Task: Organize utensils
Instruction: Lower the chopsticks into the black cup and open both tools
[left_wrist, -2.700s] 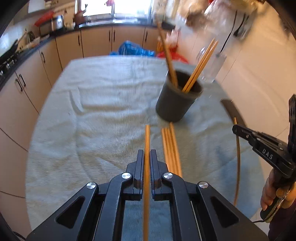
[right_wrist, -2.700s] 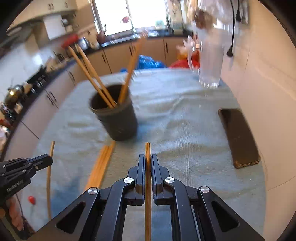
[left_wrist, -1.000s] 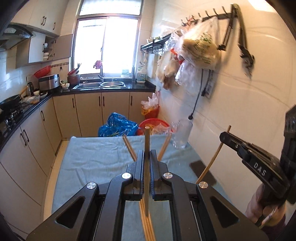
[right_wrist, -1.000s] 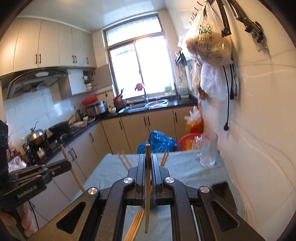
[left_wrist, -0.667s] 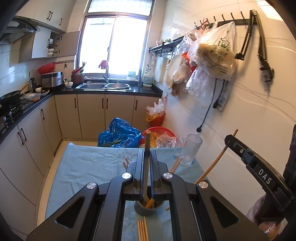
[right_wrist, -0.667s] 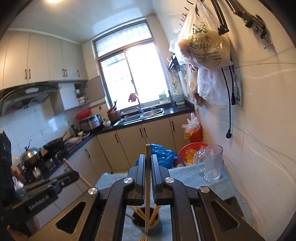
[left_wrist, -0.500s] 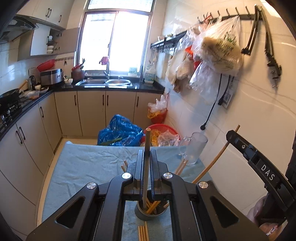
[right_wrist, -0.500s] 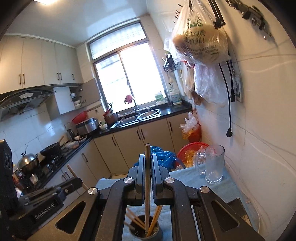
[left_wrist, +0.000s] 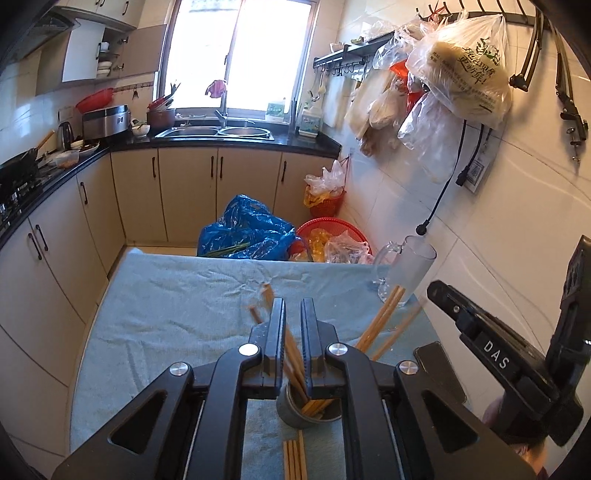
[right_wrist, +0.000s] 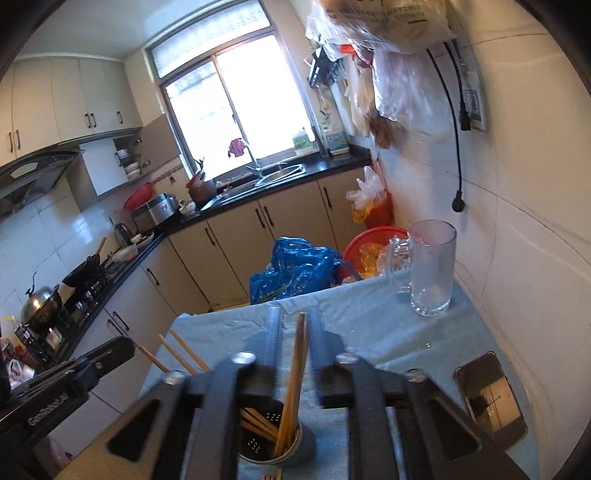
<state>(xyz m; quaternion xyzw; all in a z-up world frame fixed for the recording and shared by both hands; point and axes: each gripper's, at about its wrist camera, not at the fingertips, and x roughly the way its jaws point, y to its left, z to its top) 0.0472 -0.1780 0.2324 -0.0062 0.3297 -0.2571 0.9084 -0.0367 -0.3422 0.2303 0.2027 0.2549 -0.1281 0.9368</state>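
Note:
A grey holder cup (left_wrist: 295, 413) stands on the blue-towelled table (left_wrist: 184, 295) and holds several wooden chopsticks (left_wrist: 380, 321). My left gripper (left_wrist: 292, 306) hovers above the cup, jaws a little apart and empty. Several more chopsticks (left_wrist: 293, 459) lie on the towel in front of the cup. In the right wrist view my right gripper (right_wrist: 291, 317) is open above the cup (right_wrist: 295, 448), and a chopstick (right_wrist: 293, 380) stands loose between the jaws with its lower end in the cup. Each gripper shows in the other's view: the right one (left_wrist: 491, 350) and the left one (right_wrist: 66, 384).
A glass mug (right_wrist: 430, 267) stands at the table's far right by the tiled wall. A dark phone (right_wrist: 487, 398) lies at the right edge. Beyond the table are a blue bag (left_wrist: 243, 230), a red basket (left_wrist: 325, 236) and kitchen cabinets.
Both grippers have opened and let go of their chopsticks, which have dropped into the cup. Both grippers stay above the cup.

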